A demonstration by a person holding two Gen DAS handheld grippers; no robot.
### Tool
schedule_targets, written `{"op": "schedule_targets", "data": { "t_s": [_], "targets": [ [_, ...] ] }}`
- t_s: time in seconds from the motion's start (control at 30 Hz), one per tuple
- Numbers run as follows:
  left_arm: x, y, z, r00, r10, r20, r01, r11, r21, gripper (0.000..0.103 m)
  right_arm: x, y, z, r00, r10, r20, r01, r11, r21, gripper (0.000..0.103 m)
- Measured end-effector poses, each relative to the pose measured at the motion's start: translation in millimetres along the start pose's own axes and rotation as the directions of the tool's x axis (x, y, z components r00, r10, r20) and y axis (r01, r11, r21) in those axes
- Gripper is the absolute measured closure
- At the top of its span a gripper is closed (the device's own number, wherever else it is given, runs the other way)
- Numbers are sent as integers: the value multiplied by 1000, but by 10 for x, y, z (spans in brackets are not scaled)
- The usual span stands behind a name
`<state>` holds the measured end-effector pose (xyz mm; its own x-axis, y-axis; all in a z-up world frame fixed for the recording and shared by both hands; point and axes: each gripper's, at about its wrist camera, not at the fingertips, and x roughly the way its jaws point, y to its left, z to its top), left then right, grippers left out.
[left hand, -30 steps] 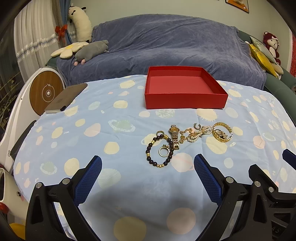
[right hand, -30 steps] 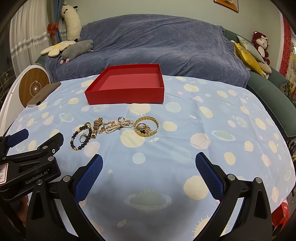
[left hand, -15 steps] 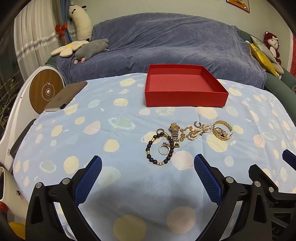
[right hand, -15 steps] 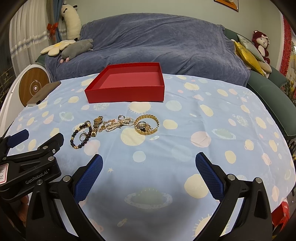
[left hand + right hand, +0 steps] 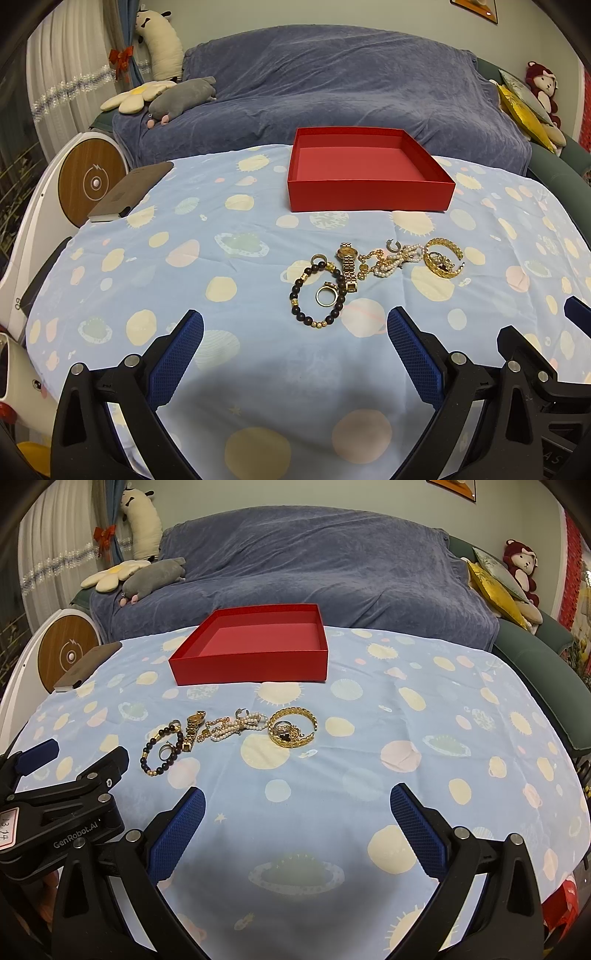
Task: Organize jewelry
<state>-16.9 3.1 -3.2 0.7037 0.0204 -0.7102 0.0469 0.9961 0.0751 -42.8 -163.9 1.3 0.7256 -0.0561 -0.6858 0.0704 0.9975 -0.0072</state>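
Observation:
An empty red box (image 5: 369, 186) (image 5: 251, 657) stands at the far middle of the table. Before it lies a row of jewelry: a dark bead bracelet (image 5: 297, 291) (image 5: 144, 752) around a gold ring (image 5: 325, 296), a gold watch (image 5: 349, 264) (image 5: 191, 728), a pearl strand (image 5: 391, 263) (image 5: 236, 726) and a gold bangle (image 5: 443, 258) (image 5: 291, 728). My left gripper (image 5: 295, 343) is open and empty, just short of the bead bracelet. My right gripper (image 5: 297, 821) is open and empty, nearer than the bangle. The left gripper's body (image 5: 62, 801) shows at the lower left of the right wrist view.
The table carries a light blue cloth with planet prints (image 5: 184, 258). A brown notebook (image 5: 129, 192) lies at its far left edge. A sofa under a blue cover (image 5: 332, 85) stands behind, with plush toys. A white device with a wooden disc (image 5: 92, 181) stands to the left.
Both views have pulled back and risen slightly, so the jewelry and red box sit a little farther off. Nothing on the table has moved. Both grippers stay open.

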Motion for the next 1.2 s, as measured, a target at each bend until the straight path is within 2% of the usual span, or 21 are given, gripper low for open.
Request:
{"op": "schedule_targets", "data": {
  "t_s": [0.67, 0.97, 1.2],
  "targets": [
    [3, 3, 9, 1000, -2, -4, 2, 1000, 1, 6, -1, -4, 5, 1000, 1, -2, -1, 1000, 1, 5],
    [88, 108, -28, 994, -83, -77, 79, 996, -44, 6, 19, -19, -49, 1000, 11, -10, -11, 1000, -3, 5],
    [319, 231, -39, 987, -90, -131, 80, 994, -75, 6, 169, -104, -61, 999, 15, -40, -14, 1000, 17, 5]
  ]
}}
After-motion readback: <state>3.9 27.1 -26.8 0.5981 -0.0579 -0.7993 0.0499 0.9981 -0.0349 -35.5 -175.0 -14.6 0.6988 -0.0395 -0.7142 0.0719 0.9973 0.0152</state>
